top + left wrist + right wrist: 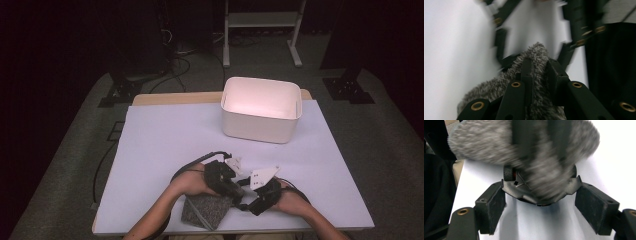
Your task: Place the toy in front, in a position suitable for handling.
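Note:
A grey fuzzy fabric piece (205, 210) lies at the table's near edge, under my hands. My left gripper (540, 62) is shut on a fold of this fuzzy fabric (536, 50), which bulges up between its jaws. In the high view the left gripper (236, 191) points right and down toward the right gripper (246, 204). My right gripper (541, 188) stands wide open, with the fabric (486, 142) blurred just beyond it. A dark grey plastic object with a small black wheel (524, 191) sits at the pad tips, below the fabric; contact cannot be told.
A white plastic bin (260, 127) stands at the back of the white-covered table (165, 140). The table's near edge runs just below my hands. Cables trail from both grippers. A white rack stands on the floor beyond the table.

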